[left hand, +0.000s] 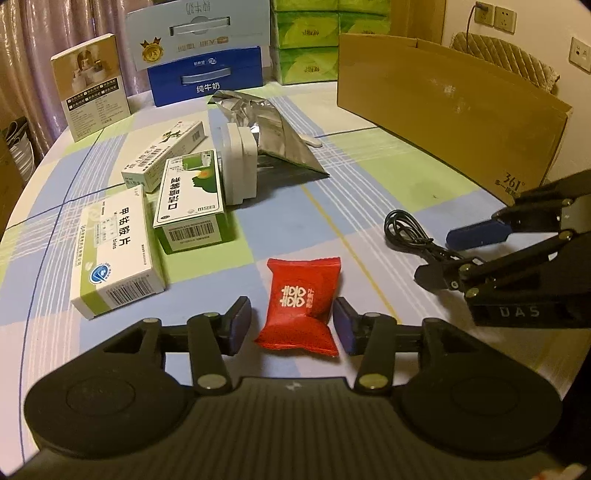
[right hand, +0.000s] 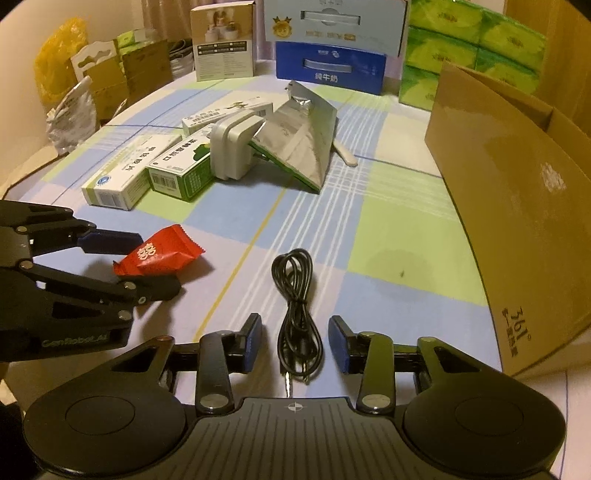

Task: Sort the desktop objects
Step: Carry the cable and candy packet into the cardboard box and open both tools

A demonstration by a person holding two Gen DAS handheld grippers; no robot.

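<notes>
The left claw (left hand: 292,325) stands narrowly apart astride a red sachet (left hand: 301,308) lying on the bench (left hand: 388,177). The sachet bears a white double-happiness character and smaller writing too small to read. The left pad shows a clear gap to it; the right pad sits just beside its edge, and whether it touches cannot be told.

The right claw (right hand: 295,341) is likewise narrowly apart, with a coiled black cable (right hand: 295,295) lying flat between its blue pads, untouched by either. "DAS" is stamped on the right claw's body as the left camera sees it, and "GenRobot.AI" on the left claw's body in the right camera's view.

Further back on the checked cloth lies a white medicine box (left hand: 118,254) printed "甲钴胺片" with a barcode on its end. Beside it is a green and white box (left hand: 192,201), also barcoded. Behind them lie a slim white carton (left hand: 166,155), a white plug adapter (left hand: 240,162) and a crumpled silver foil pouch (left hand: 273,133).

To the right stands a brown cardboard box (left hand: 450,110) marked "361°" at its lower corner.

At the far edge are a blue milk carton (left hand: 207,75) reading "纯牛奶", a pale blue carton (left hand: 199,29) above it, stacked green tissue packs (left hand: 306,40) and a tan product box (left hand: 90,85).
</notes>
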